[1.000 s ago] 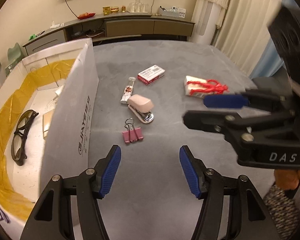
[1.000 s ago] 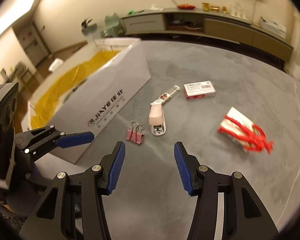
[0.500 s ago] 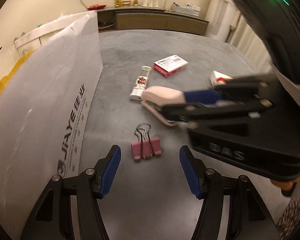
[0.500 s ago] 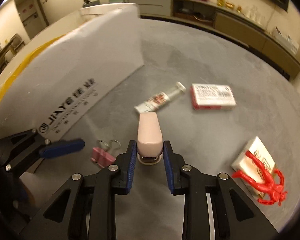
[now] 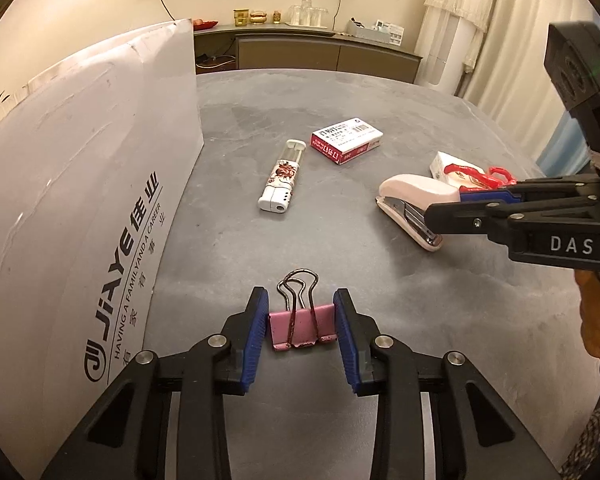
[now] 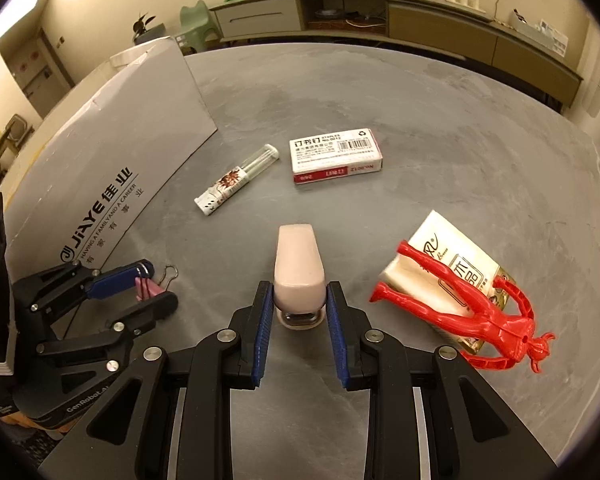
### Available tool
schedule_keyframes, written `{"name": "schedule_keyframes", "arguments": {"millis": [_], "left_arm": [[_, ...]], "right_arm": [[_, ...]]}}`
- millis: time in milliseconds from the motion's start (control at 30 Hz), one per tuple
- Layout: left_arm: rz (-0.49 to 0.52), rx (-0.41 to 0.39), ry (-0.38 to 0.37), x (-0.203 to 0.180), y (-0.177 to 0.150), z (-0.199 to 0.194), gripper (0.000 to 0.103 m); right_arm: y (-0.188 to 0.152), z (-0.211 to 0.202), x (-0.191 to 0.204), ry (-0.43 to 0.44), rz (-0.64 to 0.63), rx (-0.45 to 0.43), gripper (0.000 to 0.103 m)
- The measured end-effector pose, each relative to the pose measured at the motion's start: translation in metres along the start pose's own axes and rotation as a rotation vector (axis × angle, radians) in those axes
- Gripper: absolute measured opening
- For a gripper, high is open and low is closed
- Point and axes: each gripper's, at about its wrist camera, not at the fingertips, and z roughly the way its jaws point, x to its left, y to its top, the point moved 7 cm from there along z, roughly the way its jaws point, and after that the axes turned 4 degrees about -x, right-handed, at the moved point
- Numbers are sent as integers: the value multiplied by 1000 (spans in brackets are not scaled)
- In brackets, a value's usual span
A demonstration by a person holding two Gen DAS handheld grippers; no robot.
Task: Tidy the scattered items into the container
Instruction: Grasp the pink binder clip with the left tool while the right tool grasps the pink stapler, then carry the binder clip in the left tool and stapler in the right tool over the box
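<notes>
The left gripper (image 5: 301, 326) has its jaws clamped on the pink binder clip (image 5: 302, 328), low on the table (image 5: 380, 100); its wire handles may snag. The right gripper (image 6: 299, 308) pinches the stapler (image 6: 299, 270) at its rear; the nose may droop. The box (image 5: 80, 200) wall stands high beside them.

Binder clip (image 5: 302, 330): pink. Stapler (image 6: 299, 270): pale pink. Figurine (image 6: 466, 306): red. Staple box (image 6: 336, 155): white and red. Table (image 5: 380, 380): mottled grey.

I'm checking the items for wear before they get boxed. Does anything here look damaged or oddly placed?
The pink binder clip between the left gripper's pads has dark, rust-like stains along its lower edge and wire handles. The red toy figure sprawls face down across the tissue pack rather than on the table. Nothing else stands out.
</notes>
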Motion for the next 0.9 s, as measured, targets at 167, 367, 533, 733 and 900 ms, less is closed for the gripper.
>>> {"name": "schedule_keyframes", "arguments": {"millis": [167, 367, 533, 733, 900], "left_arm": [[34, -4, -6, -7, -4, -2, 34], [54, -63, -48, -17, 2, -17, 34], [75, -88, -54, -22, 7, -26, 34], [68, -112, -72, -22, 12, -37, 34], [58, -130, -93, -21, 17, -46, 34]], "right_arm": [[-2, 6, -1, -30, -12, 0, 28], [-1, 0, 5, -24, -9, -7, 15], [-5, -3, 10, 0, 7, -3, 15], [-9, -9, 9, 45, 84, -6, 15], [-11, -16, 16, 53, 96, -10, 15]]}}
